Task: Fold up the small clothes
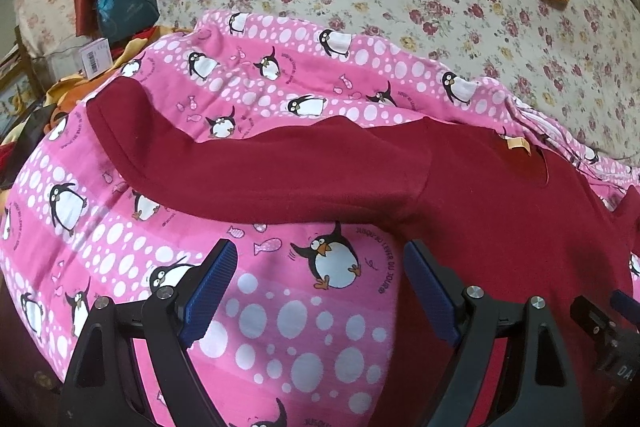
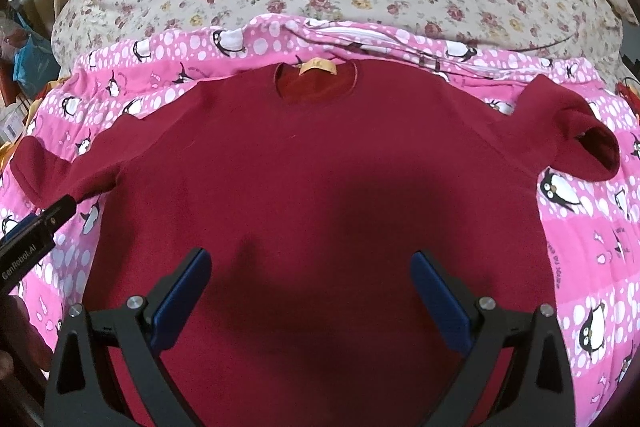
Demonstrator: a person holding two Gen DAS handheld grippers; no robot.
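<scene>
Lying flat on pink blanket [image 2: 580, 247]: red sweater [image 2: 320, 167]; both claws agape.

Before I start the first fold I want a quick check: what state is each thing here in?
Red sweater: spread flat, front up, unfolded.
Left sleeve: stretched out sideways.
Right sleeve: out sideways, cuff bunched.
Neck label: showing in the collar.
Penguin blanket: spread under the sweater.
Left gripper: open, empty.
Right gripper: open, empty.
</scene>
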